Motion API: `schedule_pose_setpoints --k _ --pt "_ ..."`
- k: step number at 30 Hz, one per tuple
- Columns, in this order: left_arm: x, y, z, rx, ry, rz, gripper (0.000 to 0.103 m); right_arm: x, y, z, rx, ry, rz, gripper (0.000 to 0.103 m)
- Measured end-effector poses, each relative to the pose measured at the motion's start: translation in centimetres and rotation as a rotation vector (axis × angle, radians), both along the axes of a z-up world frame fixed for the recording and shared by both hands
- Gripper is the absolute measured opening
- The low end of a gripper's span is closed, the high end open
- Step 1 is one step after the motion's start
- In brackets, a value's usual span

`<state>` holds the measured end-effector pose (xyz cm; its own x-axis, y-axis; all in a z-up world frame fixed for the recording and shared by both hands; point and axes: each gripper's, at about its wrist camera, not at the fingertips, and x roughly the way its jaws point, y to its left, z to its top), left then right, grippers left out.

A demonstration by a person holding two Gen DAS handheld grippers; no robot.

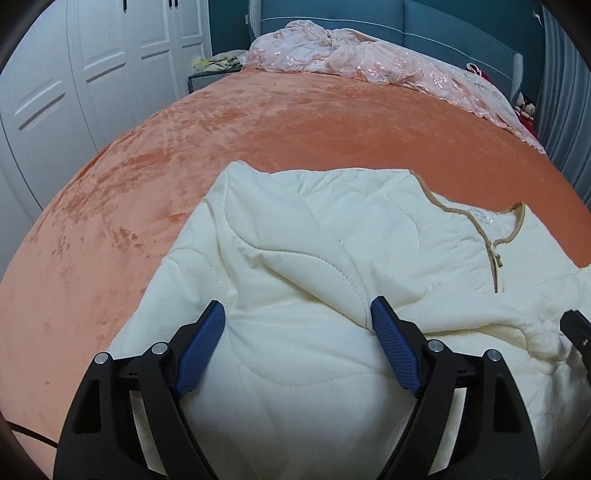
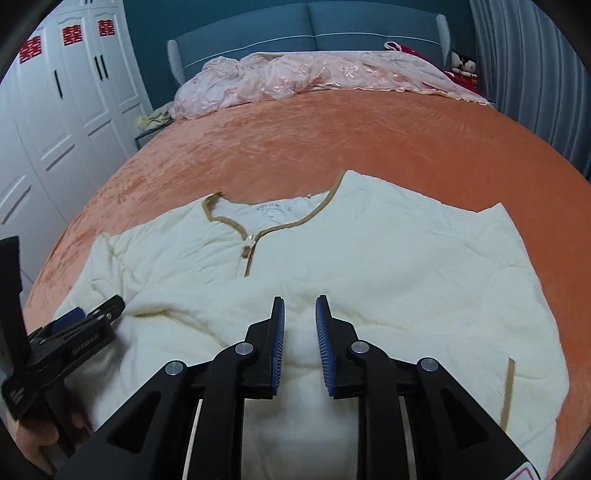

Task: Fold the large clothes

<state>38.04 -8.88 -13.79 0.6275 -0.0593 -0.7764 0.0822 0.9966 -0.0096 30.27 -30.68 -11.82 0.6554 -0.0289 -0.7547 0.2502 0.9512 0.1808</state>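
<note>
A cream quilted jacket [image 2: 332, 266] is spread on the orange blanket [image 2: 332, 129] of the bed, at the near edge where it can be reached, and a broad flat surface is thereby given for folding. Its tan-trimmed collar [image 2: 273, 218] is turned toward the headboard [image 2: 306, 29] and its hem toward the person, so the long axis is judged to run from near edge to headboard, with the zip [image 2: 245, 258] lying roughly along it. The sleeve on the left side [image 1: 280, 258] appears already laid across the body, while the far right shoulder is still spread out. The left claw [image 1: 297, 345] is held wide over that folded part, nothing pinched between its blue pads, which suggests the cloth there is meant to lie as it is. The right claw [image 2: 299, 345] is held narrow over the front of the jacket, its pads apart with only a small gap; no cloth is seen gripped, though a puff of fabric sits just below the opening.
</note>
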Motion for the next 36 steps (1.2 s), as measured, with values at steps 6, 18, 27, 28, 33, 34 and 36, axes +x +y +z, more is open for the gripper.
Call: schedule_pose_setpoints --k 6,18,27,28,33,34,36 --pt "-4.3 3.5 2.0 -0.002 -0.082 0.082 0.078 -5.0 1.8 -1.1 -0.036 0.068 0.053 0.020" --pt "-3.5 4.1 -1.8 0.061 -0.006 0.127 0.084 -5.0 -1.3 -4.6 0.138 0.035 -0.025 0.006" --pt "-15.0 9.9 6.7 -0.028 -0.073 0.135 0.083 -17.6 1.0 3.8 -0.019 0.000 -0.052 0.016" --pt "-17.0 10.8 7.6 -0.037 -0.076 0.136 0.083 -19.7 1.1 4.7 -0.027 -0.009 -0.054 0.017" --pt "-26.8 16.1 11.9 0.001 -0.097 0.158 0.086 -30.3 2.0 8.2 -0.098 -0.054 -0.053 0.027" --pt "-28.5 17.4 12.7 0.007 -0.101 0.171 0.087 -32.3 2.3 8.9 -0.112 -0.066 -0.048 0.032" --pt "-31.9 20.0 14.3 -0.004 -0.108 0.197 0.091 -36.2 2.7 10.0 -0.135 -0.085 -0.038 0.041"
